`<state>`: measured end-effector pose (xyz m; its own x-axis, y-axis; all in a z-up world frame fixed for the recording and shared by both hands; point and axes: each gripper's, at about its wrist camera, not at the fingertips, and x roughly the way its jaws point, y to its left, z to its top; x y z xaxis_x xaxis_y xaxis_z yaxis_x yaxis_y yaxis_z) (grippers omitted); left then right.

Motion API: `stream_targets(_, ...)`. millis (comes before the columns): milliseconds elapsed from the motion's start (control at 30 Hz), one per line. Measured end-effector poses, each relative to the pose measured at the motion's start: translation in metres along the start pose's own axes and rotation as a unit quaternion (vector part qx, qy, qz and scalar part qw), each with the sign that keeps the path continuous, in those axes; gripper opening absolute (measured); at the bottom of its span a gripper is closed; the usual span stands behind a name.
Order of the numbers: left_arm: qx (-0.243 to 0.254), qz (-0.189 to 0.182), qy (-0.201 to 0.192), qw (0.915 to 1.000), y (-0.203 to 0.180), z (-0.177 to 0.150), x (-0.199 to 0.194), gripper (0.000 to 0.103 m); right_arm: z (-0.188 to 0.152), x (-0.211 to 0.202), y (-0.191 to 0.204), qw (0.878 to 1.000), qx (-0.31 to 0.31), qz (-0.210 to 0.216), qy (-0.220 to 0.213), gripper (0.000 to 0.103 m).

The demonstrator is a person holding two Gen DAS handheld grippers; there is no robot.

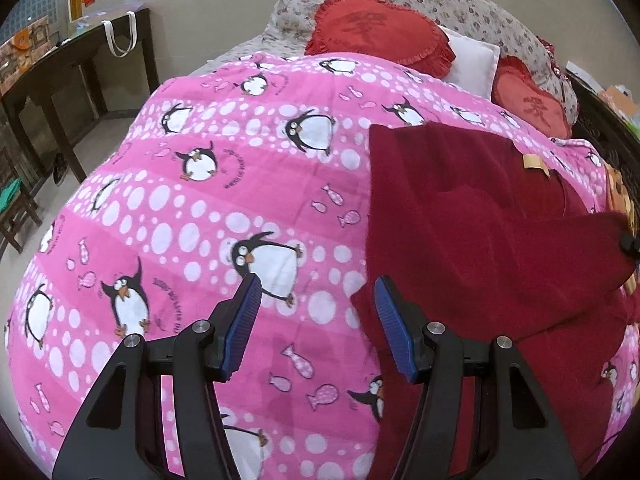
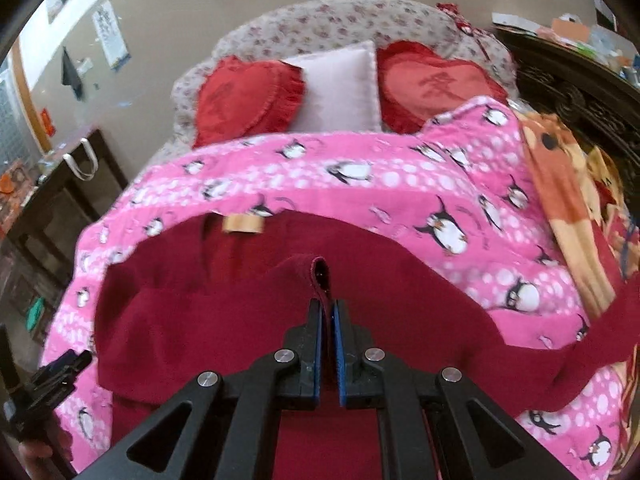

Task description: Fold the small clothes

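A dark red garment (image 1: 480,220) lies spread on the pink penguin blanket (image 1: 200,200), with a tan label (image 1: 534,162) near its collar. My left gripper (image 1: 318,284) hangs open over the garment's left edge, one finger above the blanket and one above the red cloth, nothing between them. My right gripper (image 2: 327,305) is shut on a folded edge of the garment (image 2: 240,320) and holds that part raised over the rest. The right gripper's tip (image 1: 632,246) shows at the far right of the left wrist view. In the right wrist view the left gripper (image 2: 60,372) sits at the lower left.
Two red heart cushions (image 2: 248,96) and a white pillow (image 2: 340,88) lie at the head of the bed. A dark wooden table (image 1: 80,80) with a white bag stands to the left. An orange patterned blanket (image 2: 560,184) and dark carved furniture (image 2: 580,96) are on the right.
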<state>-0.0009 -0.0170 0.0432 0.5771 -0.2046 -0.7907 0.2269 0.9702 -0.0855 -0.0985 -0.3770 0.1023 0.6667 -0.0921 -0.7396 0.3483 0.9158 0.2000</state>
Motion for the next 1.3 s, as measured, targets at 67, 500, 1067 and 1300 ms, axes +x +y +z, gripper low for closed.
stream_targets(67,-0.002,-0.004,0.001,1.0000,-0.003,0.001,0.002,0.059,-0.004,0.017,-0.004,1.000,0.001,-0.005,0.026,0.005)
stream_targets(500,-0.013,-0.005,0.029,0.9995,0.000,-0.006,0.028,0.059,0.008,0.016,0.063,0.988,-0.068,0.139,0.030,0.053)
stream_targets(1067,-0.016,-0.012,0.017,0.9997,0.005,0.002,0.028,0.060,0.001,0.116,0.203,0.931,-0.315,0.161,0.093,0.011)
stream_targets(1300,-0.028,-0.005,0.009,0.9995,0.004,0.010,0.027,0.060,0.020,0.121,0.189,0.964,-0.234,0.115,0.053,0.010)
